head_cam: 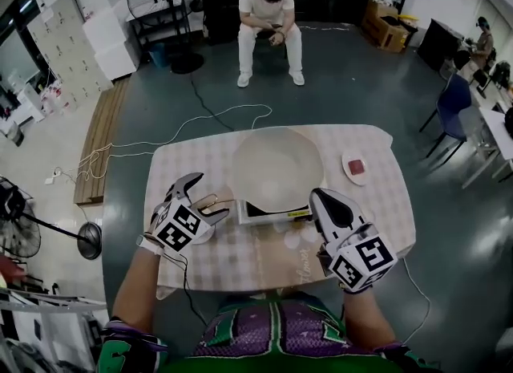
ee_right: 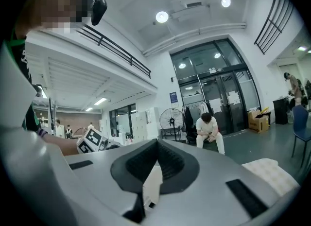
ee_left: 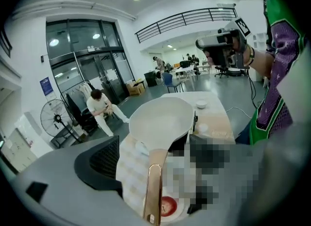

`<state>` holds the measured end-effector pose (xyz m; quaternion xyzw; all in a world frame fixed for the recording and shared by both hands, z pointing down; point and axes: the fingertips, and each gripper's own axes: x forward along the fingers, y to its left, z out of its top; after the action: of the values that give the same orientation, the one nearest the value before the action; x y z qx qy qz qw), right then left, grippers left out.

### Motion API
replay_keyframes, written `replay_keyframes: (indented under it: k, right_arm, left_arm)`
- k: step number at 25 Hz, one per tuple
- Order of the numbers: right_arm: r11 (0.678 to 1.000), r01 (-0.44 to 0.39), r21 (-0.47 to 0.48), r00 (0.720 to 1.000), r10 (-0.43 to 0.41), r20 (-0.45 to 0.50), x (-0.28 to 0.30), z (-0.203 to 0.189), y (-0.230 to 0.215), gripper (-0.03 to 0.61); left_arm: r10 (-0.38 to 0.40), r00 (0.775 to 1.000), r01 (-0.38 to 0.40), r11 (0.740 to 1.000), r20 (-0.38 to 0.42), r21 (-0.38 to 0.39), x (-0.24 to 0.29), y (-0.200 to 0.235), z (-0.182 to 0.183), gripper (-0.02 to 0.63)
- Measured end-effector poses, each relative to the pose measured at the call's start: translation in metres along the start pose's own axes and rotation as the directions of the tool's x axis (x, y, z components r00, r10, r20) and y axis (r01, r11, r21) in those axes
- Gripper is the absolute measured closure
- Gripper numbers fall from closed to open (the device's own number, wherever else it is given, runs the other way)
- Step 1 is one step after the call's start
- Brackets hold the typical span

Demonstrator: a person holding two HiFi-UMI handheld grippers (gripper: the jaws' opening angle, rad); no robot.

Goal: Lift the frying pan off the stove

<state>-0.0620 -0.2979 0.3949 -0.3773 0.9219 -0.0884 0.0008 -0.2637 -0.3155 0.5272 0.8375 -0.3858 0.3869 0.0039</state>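
Note:
A wide white frying pan (head_cam: 276, 164) sits on a low portable stove (head_cam: 264, 212) in the middle of the checked table (head_cam: 377, 219). Its gold handle (head_cam: 215, 200) points left toward my left gripper (head_cam: 202, 200). In the left gripper view the pan (ee_left: 160, 123) lies straight ahead and the handle (ee_left: 153, 191) runs between the jaws of the left gripper (ee_left: 155, 159), which stand open on either side without touching it; the right jaw is partly hidden by a mosaic patch. My right gripper (head_cam: 322, 200) hovers at the stove's right end, shut and empty (ee_right: 154, 171).
A small plate with something red (head_cam: 356, 167) sits at the table's right. Another small dish with red sauce (ee_left: 167, 205) lies under the handle. A person (head_cam: 270, 22) sits beyond the table. Cables trail on the floor (head_cam: 200, 115) to the left.

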Motion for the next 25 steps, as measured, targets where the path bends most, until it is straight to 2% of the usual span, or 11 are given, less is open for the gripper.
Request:
replay_keyframes:
  k: [4, 8, 15, 23, 25]
  right_arm:
    - [1.0, -0.024, -0.004, 1.0, 0.024, -0.005, 0.015, -0.001, -0.012, 0.571]
    - [0.998, -0.057, 0.025, 0.998, 0.057, -0.009, 0.029, -0.008, -0.02, 0.571]
    - [0.992, -0.11, 0.068, 0.994, 0.112, -0.017, 0.047, -0.015, -0.022, 0.571]
    - [0.984, -0.144, 0.105, 0.989, 0.147, -0.015, 0.057, -0.024, -0.036, 0.571]
    - [0.983, -0.144, 0.111, 0.989, 0.147, -0.014, 0.058, -0.022, -0.041, 0.571]
  left_arm:
    - [-0.048, 0.996, 0.047, 0.999, -0.077, -0.015, 0.026, -0.001, -0.014, 0.158]
    - [-0.104, 0.981, 0.1, 0.994, -0.163, -0.036, 0.047, -0.007, -0.035, 0.158]
    - [-0.169, 0.955, 0.154, 0.985, -0.245, -0.081, 0.08, -0.009, -0.054, 0.158]
    - [-0.227, 0.902, 0.206, 0.974, -0.367, -0.096, 0.11, -0.01, -0.075, 0.158]
    - [-0.257, 0.88, 0.233, 0.966, -0.4, -0.11, 0.116, -0.012, -0.08, 0.158]
